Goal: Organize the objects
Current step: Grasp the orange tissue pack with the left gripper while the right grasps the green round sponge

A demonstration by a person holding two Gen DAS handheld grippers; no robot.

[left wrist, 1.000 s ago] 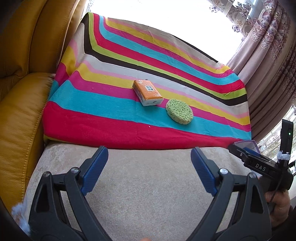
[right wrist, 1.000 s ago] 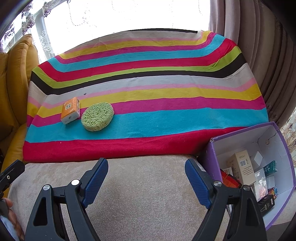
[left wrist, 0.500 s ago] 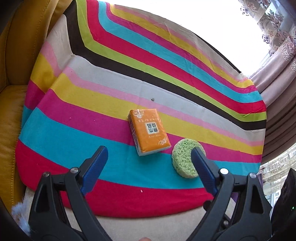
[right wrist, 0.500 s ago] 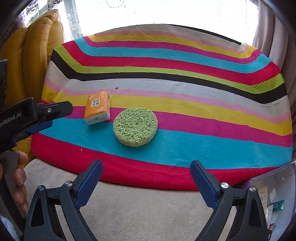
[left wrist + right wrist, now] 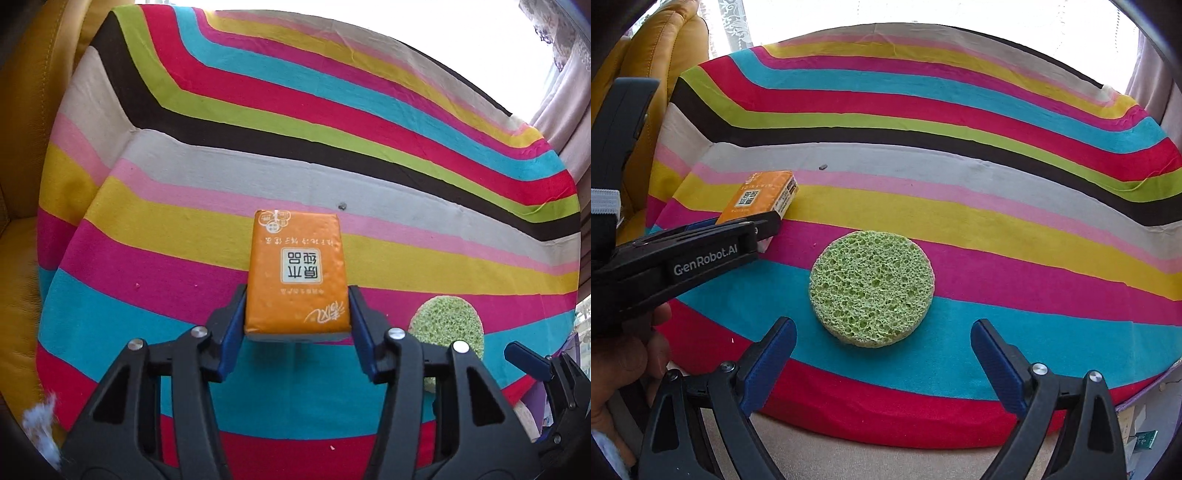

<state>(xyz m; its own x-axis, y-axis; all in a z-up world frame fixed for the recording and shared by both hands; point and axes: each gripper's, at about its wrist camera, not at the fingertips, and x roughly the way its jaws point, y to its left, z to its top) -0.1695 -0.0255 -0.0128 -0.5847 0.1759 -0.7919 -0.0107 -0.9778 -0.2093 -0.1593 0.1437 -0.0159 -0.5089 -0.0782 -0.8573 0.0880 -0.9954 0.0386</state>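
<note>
My left gripper is shut on the near end of an orange tissue pack, which rests on or just above the striped cloth. The same pack shows in the right wrist view with the left gripper clamped on it. A round green sponge lies flat on the cloth, just ahead of my open, empty right gripper. The sponge also shows to the right of the pack in the left wrist view.
A yellow leather sofa borders the cloth on the left. Curtains hang at the right. The corner of a purple box with small packets sits at the lower right. Beige seat fabric lies in front.
My left gripper moved forward and closed on the orange tissue pack. My right gripper moved forward and left until the sponge sits just ahead of its open jaws.
</note>
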